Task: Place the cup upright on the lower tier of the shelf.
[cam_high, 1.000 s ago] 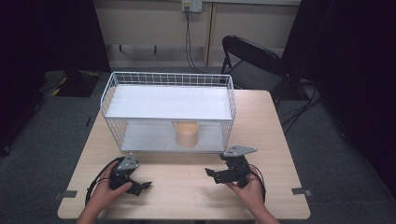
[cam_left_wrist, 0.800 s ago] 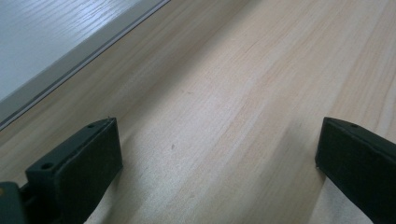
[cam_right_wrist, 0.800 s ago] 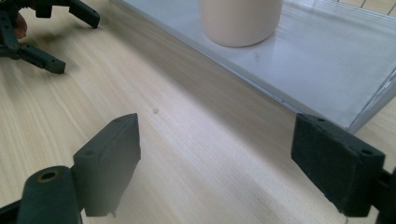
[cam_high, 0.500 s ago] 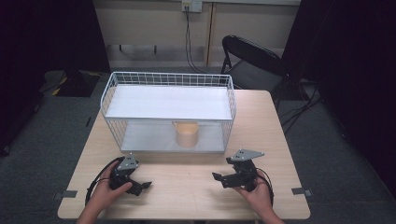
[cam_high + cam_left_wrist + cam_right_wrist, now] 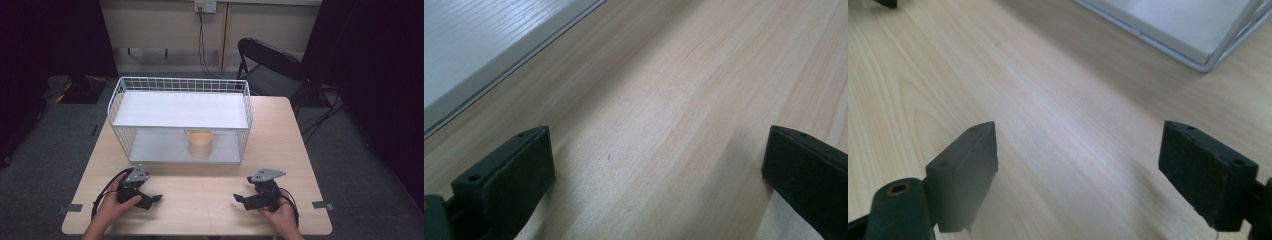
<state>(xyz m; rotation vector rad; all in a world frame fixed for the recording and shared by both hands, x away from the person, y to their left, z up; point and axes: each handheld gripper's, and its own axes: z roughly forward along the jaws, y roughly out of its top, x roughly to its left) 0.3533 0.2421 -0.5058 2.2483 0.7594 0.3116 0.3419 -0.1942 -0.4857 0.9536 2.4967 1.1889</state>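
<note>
Both grippers, left gripper (image 5: 149,200) and right gripper (image 5: 243,199), rest spread apart before the wire rack (image 5: 180,90); reaching its cup (image 5: 199,144) calls for a low, level approach.

Both of the person's forearms are coming in from the near edge in the high view, each hand wrapping a gripper low over the tabletop. The left gripper (image 5: 150,199) is sitting under the left hand (image 5: 112,207), its jaws pointing inward towards the other hand and standing wide apart with nothing between them. The right gripper (image 5: 241,198) is resting in the right hand (image 5: 277,212), jaws aiming back towards the left one, likewise spread wide and holding nothing. The two grippers are lying well apart, facing each other.
</note>
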